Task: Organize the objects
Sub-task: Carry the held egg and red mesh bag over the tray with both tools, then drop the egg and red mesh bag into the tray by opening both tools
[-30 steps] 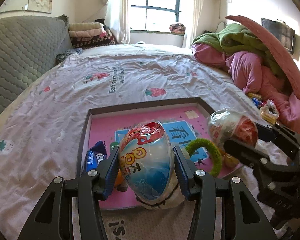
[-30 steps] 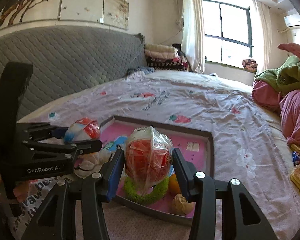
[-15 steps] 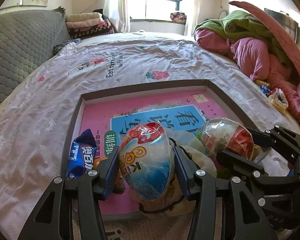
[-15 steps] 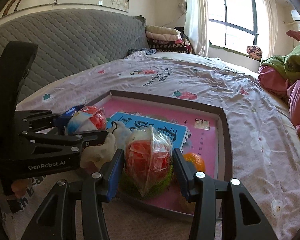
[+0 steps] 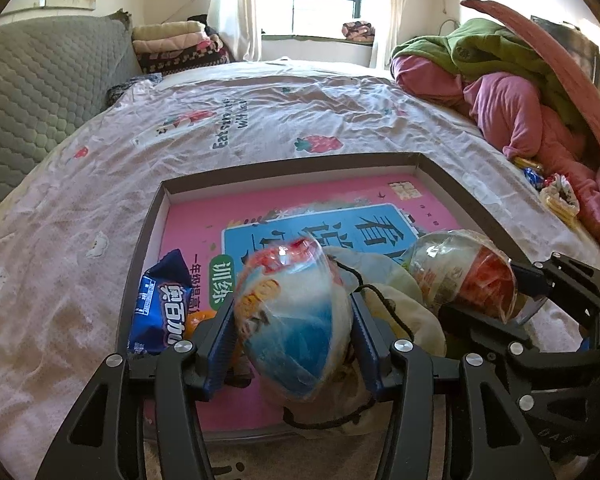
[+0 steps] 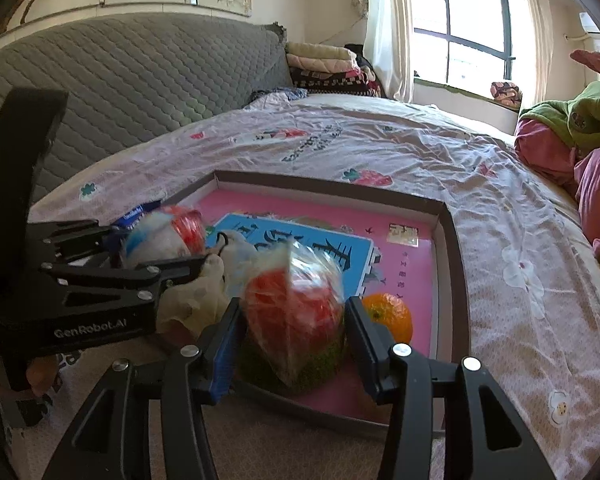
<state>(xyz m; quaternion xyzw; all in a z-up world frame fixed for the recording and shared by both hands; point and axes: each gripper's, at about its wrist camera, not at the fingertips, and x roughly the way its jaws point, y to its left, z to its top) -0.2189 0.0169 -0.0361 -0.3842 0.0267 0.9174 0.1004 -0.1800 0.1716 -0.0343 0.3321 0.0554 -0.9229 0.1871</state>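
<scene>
A blue-and-white wrapped packet (image 5: 296, 320) is clamped by the left gripper (image 5: 294, 344), a red wrapped packet (image 6: 296, 312) by the right gripper (image 6: 294, 340). Both are judged light, crinkly and slippery. They are best held across the middle.

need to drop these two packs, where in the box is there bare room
Free: the far half of the box, from the far rim down to the blue panel. Crowded: the near edge, with blue wrapper, cream pouch, orange and green ring.
</scene>
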